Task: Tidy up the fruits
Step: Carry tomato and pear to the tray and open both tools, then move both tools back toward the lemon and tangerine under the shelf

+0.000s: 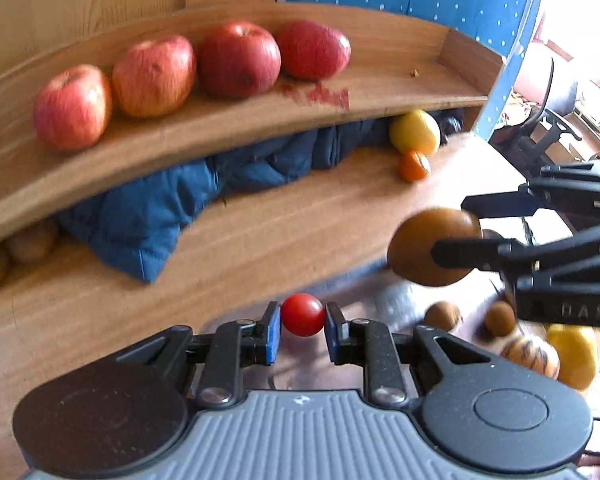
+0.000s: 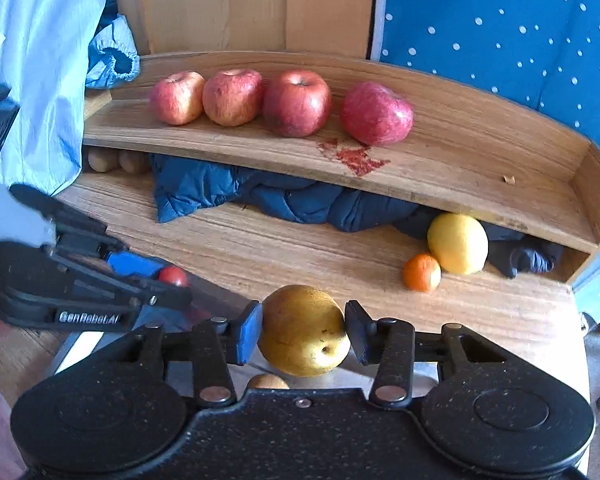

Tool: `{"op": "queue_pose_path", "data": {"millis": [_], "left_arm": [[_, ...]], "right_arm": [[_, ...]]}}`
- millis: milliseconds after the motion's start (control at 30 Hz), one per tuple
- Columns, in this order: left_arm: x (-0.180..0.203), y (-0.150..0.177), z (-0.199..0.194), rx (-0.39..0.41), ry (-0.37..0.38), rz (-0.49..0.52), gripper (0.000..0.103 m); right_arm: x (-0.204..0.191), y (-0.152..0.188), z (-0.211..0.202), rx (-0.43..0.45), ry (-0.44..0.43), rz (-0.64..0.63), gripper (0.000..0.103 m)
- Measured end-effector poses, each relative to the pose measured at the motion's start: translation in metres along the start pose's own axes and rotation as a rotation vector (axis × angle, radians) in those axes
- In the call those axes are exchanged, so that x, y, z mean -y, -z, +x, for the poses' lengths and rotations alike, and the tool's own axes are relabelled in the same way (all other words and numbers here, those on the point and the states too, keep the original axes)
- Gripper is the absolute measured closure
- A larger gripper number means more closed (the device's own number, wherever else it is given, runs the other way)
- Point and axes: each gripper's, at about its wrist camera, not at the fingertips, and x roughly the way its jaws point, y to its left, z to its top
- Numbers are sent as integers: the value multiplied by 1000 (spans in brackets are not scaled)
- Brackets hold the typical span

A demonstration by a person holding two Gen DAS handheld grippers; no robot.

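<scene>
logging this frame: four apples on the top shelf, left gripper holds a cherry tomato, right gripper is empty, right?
Not quite. The right gripper is not empty: its fingers are closed on a yellow-brown pear, as the right wrist view shows. The rest holds: four apples sit on the top shelf, and the left gripper holds a cherry tomato.

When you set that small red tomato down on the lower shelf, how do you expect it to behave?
The tomato looks round and smooth, so it would probably roll on the bare wooden shelf. Its glossy skin may slip between the left claw pads. It is likely soft, so squeeze gently.
</scene>
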Motion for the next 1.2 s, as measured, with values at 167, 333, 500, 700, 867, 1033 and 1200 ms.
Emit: {"op": "queue_pose_path", "data": {"millis": [167,333,500,700,867,1033,1200], "left_arm": [[6,11,-5,-17,9,-10,78],[12,17,-5,-33,3,-21,78],[20,25,-11,-38,-12,-42,57],[35,42,-29,-28,-43,-54,39],[53,65,-53,-12,-69,-56,20],[64,89,-75,-10,-105,-75,7],[67,108,-90,-18,-144,-96,1]], "right_arm": [[-3,9,-7,-6,-21,24,61],[-7,19,-10,-2,-15,37,59],[-9,32,-26,28,-8,60,41],[-8,59,-60,57,11,109,19],[-13,85,-87,67,14,154,8],[-18,107,-106,71,18,192,1],[-25,122,-120,70,30,213,1]]}}
